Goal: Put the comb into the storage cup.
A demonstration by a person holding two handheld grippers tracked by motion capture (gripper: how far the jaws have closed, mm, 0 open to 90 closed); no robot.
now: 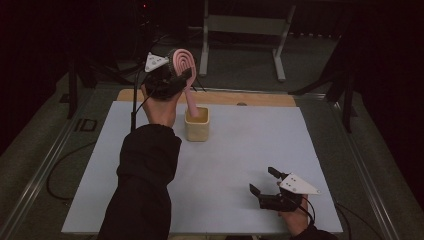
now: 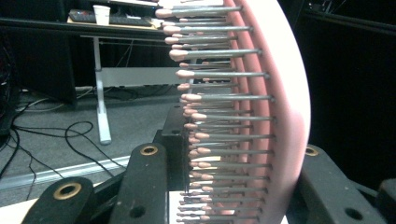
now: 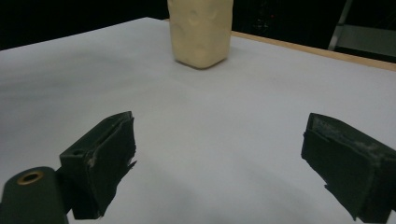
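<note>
A pink hairbrush (image 1: pixel 183 61) with metal bristles stands upright, its handle tip down inside a cream square cup (image 1: pixel 197 126) at the table's far middle. My left gripper (image 1: pixel 181 78) is shut on the brush just below its head. In the left gripper view the brush (image 2: pixel 285 116) runs up between the black jaws of that gripper (image 2: pixel 233 186), bristles pointing left. My right gripper (image 1: pixel 262 180) rests open near the front right of the table with nothing between its fingers. In the right gripper view, the cup (image 3: pixel 201 32) stands well ahead of that open gripper (image 3: pixel 219 163).
A white sheet (image 1: pixel 240 165) covers the table, with a strip of wooden edge (image 1: pixel 260 99) along the far side. A grey metal stand (image 1: pixel 240 25) is on the floor beyond. Cables (image 1: pixel 60 175) lie on the floor at the left.
</note>
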